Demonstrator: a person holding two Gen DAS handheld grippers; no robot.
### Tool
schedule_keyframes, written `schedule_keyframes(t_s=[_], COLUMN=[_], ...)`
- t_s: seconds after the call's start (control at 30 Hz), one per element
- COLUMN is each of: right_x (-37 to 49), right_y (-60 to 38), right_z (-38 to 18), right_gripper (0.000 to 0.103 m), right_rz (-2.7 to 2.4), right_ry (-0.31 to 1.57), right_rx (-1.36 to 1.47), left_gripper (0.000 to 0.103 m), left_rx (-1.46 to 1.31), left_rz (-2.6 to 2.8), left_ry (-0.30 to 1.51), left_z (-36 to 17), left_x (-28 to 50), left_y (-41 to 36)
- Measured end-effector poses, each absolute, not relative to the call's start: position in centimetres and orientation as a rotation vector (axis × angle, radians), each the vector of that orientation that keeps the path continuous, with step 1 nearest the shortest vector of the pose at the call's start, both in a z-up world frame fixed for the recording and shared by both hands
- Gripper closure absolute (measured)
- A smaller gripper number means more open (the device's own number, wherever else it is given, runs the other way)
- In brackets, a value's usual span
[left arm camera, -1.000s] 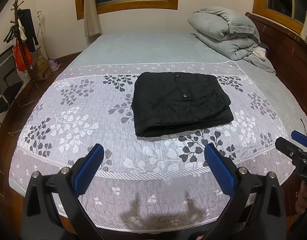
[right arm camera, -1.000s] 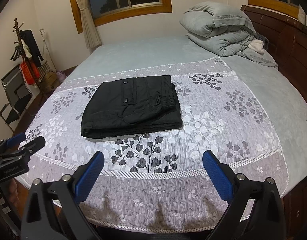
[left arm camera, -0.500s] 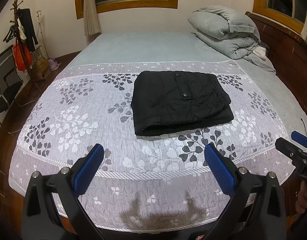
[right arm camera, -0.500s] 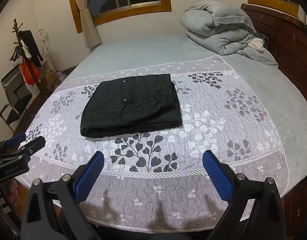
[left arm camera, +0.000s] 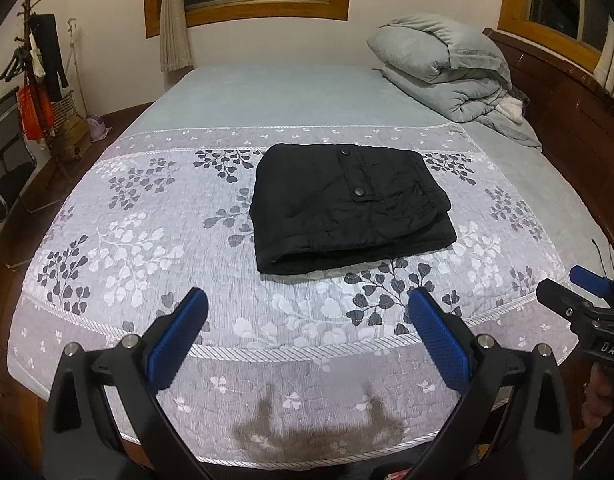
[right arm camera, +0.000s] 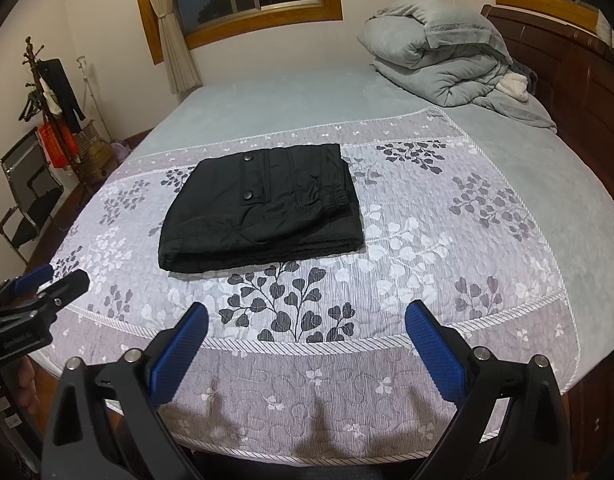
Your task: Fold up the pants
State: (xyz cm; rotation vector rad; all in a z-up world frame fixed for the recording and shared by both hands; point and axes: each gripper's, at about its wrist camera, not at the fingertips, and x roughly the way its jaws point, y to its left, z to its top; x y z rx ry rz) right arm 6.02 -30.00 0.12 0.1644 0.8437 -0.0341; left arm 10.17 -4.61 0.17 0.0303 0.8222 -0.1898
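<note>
Right gripper [left arm camera: 587, 300] cut off at 3 o'clock edge; lettering partly legible. Left gripper [right arm camera: 35, 292] cut off at 9 o'clock. Pants' [left arm camera: 347, 208] inner layers hidden.

Black frames; blue textured jaws; silver screws.

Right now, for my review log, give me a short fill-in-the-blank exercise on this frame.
1. The pants lie folded on the ____ quilt.
2. Both the left gripper and the right gripper are ____.
3. The grey duvet sits bundled near the wooden ____.

Missing words: floral; open; headboard
</note>
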Motion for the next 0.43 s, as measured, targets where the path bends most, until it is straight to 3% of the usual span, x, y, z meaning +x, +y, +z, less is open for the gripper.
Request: schedule_keyframes(t_s=[0.43], right_x=[5.81], right_y=[-30.0], right_z=[0.91], right_gripper=[0.004], right_rz=[-0.034], right_ry=[0.818], right_rx=[0.149], left_gripper=[0.003], left_rx=[0.026], left_rz=[-0.152], left_ry=[0.864], left_z=[-0.27], left_x=[11.08], left_y=[-4.42])
